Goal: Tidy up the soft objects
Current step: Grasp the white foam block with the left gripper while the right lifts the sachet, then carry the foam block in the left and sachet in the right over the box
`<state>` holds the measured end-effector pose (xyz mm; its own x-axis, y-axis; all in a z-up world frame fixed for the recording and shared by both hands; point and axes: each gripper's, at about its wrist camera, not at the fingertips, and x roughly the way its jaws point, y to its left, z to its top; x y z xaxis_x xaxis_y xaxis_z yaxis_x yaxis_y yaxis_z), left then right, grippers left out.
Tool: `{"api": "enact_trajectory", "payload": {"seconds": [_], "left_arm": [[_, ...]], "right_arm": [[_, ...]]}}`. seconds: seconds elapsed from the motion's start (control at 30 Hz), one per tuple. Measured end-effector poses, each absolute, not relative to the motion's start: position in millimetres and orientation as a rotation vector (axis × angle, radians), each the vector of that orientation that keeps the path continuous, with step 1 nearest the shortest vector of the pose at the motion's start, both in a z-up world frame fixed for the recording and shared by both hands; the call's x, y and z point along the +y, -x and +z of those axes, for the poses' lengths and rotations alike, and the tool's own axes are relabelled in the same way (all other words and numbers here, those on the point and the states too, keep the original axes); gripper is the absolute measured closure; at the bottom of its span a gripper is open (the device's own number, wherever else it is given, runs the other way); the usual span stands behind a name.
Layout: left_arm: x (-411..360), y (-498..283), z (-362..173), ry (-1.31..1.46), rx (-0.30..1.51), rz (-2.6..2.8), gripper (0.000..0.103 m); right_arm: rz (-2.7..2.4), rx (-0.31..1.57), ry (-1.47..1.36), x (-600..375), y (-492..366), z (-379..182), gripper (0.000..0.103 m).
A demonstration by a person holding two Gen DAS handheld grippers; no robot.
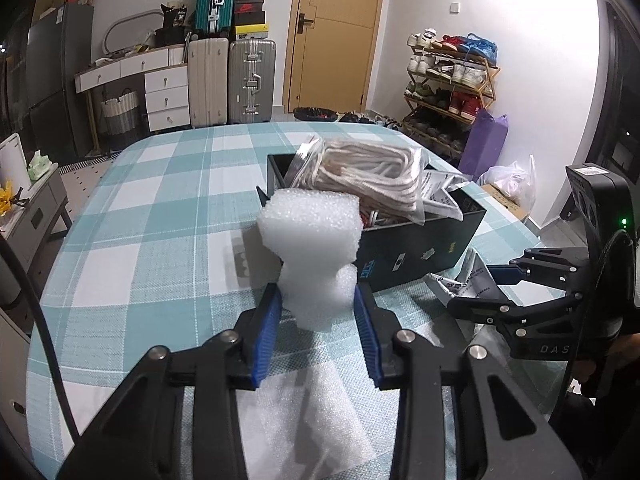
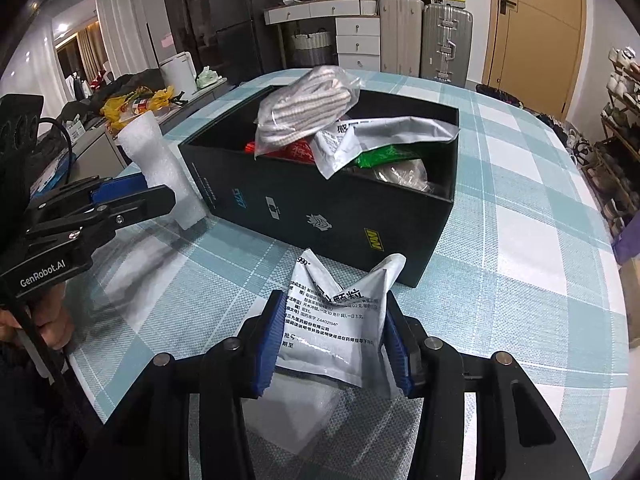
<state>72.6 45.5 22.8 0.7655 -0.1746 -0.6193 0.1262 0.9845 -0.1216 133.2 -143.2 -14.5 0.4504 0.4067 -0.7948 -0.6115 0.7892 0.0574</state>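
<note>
My left gripper [image 1: 316,300] is shut on a white foam block [image 1: 312,224], squeezing its lower part so the top bulges above the blue pads. The same foam block [image 2: 160,160] stands at the left end of the black box in the right wrist view, held by the left gripper [image 2: 144,192]. My right gripper [image 2: 330,332] is shut on a crumpled silver printed sachet [image 2: 340,320], in front of the box's long side. The black box [image 2: 320,216] holds a bag of white rope [image 2: 308,100], a silver pouch [image 2: 384,132] and red and green packets. From the left wrist view the right gripper [image 1: 500,284] and sachet [image 1: 464,280] appear at right.
The box [image 1: 420,248] sits on a table with a teal and white checked cloth [image 1: 160,200]. A thin white foam sheet [image 1: 312,420] lies under my left gripper. A person's hand [image 2: 48,328] holds the left gripper's handle. Suitcases, drawers and a shoe rack stand beyond the table.
</note>
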Motion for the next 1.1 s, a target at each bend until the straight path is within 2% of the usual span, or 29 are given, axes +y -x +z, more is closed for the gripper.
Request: {"api": "enact_trajectory", "payload": {"seconds": [1.1], "left_arm": [[37, -85, 81, 0.011, 0.543, -0.146, 0.067]], "right_arm": [[0.657, 0.597, 0.027, -178, -131, 79, 0.056]]}}
